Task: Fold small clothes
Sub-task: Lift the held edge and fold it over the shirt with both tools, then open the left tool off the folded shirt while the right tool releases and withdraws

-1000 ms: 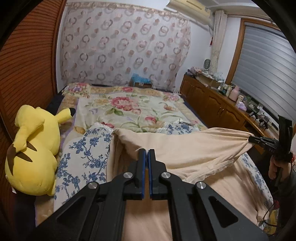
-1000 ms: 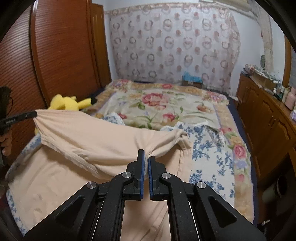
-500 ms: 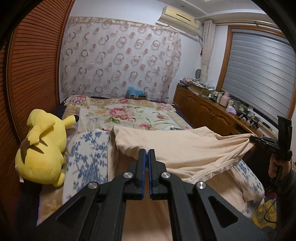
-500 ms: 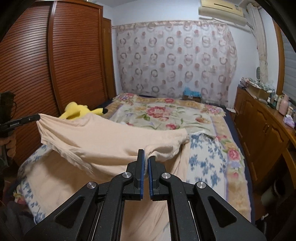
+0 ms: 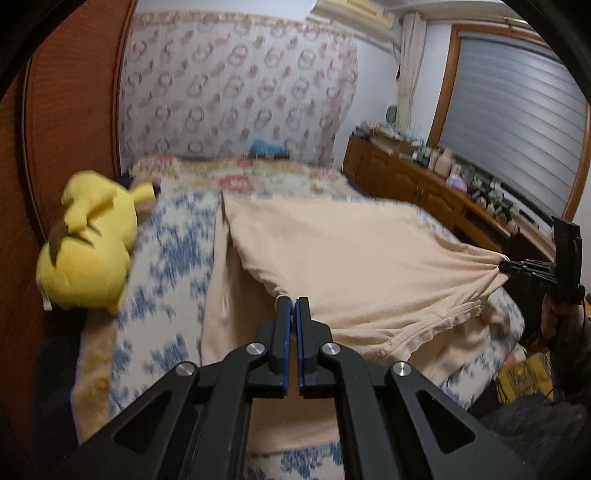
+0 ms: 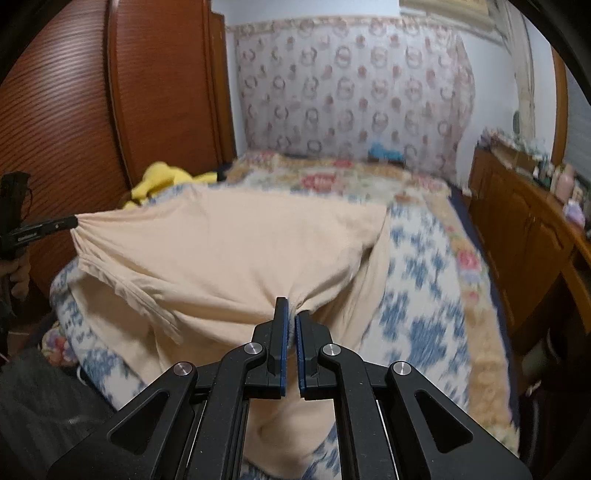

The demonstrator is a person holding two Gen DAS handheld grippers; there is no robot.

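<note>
Both grippers have pulled back toward the foot of the bed since the earlier frame, drawing the folded edge of the peach garment with them, so that more of the bed now lies beyond the cloth. We take the yellow plush toy as our landmark. It lies at the bed's left edge, against the slatted wooden wardrobe. Just to its right is the blue-flowered quilt, and right of that the garment lies spread on the quilt, its upper layer lifted off the lower.

Our left gripper is clenched on one corner of that upper layer; our right gripper is clamped on the opposite corner, with the cloth bunched between its blue pads. The fabric hangs stretched between the two — a stitched hem shows along its near side.

Beyond the toy, farther up the bed, is a pink-flowered bedspread, blurred. Behind that hangs a curtain patterned with rings. Well to the toy's right, across the bed, a long wooden cabinet carries bottles and small clutter under a window with a closed grey blind. An air conditioner sits high on the wall.
</note>
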